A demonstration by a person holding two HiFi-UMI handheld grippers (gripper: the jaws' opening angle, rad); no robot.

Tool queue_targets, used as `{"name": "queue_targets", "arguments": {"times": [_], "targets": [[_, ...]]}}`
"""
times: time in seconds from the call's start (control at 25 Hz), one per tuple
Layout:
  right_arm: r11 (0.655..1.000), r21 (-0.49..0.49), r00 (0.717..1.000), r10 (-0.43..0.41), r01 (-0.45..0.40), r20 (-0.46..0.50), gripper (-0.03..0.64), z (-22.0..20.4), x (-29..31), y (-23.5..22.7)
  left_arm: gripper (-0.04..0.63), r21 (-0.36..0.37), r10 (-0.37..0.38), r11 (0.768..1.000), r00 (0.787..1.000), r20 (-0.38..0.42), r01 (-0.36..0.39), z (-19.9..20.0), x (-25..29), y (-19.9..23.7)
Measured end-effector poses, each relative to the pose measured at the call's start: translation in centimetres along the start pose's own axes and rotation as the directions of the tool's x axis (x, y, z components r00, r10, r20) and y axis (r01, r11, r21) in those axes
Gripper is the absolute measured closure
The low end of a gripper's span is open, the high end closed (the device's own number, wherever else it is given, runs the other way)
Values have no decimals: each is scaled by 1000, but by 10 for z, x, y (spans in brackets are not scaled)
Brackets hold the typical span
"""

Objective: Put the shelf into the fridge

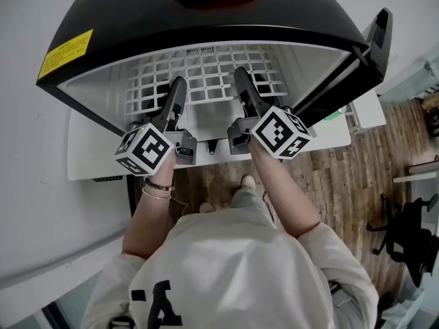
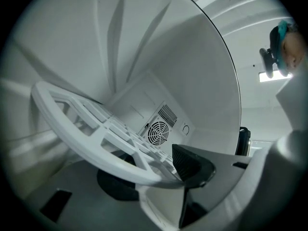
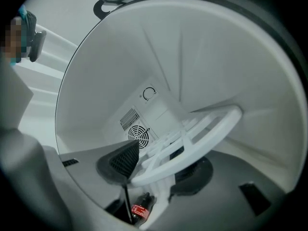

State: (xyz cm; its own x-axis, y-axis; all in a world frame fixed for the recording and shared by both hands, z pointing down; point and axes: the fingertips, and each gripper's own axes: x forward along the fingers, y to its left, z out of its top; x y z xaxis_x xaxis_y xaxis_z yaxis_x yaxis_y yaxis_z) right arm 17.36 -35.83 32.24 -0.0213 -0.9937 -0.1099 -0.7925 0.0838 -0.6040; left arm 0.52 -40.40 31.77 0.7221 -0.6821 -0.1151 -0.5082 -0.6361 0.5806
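Both arms are stretching forward, the person [image 1: 226,273] holding the two grippers roughly level inside the open fridge [image 1: 288,19]. The left gripper [image 1: 178,86] and right gripper [image 1: 241,77] are each standing with jaws parted, not clamping, with the front rim of the shelf [image 1: 206,67] sitting loosely between them. The shelf is lying inside the fridge, rim at the opening's edge. A yellow label [image 1: 66,52] is showing at the fridge top's left corner, print unreadable. A red-labelled bottle [image 3: 139,210] is showing under the rim, text illegible.
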Motion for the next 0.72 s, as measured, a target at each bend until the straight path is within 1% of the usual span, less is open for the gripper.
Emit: {"name": "queue_targets", "arguments": {"times": [0.16,0.36,0.72], "targets": [[1000,1,1000,-3,3,2,415,0,1,0,393,-7,-6,1000,1000,11,6,1,1,1],[1000,-1,1000,2,-2,1,416,1,4,0,393,2,4,1000,1000,-8,-4,1,4,2],[1000,3,1000,-2,2,4,414,1,5,-2,393,-32,-15,999,1000,14,15,0,6,2]]}}
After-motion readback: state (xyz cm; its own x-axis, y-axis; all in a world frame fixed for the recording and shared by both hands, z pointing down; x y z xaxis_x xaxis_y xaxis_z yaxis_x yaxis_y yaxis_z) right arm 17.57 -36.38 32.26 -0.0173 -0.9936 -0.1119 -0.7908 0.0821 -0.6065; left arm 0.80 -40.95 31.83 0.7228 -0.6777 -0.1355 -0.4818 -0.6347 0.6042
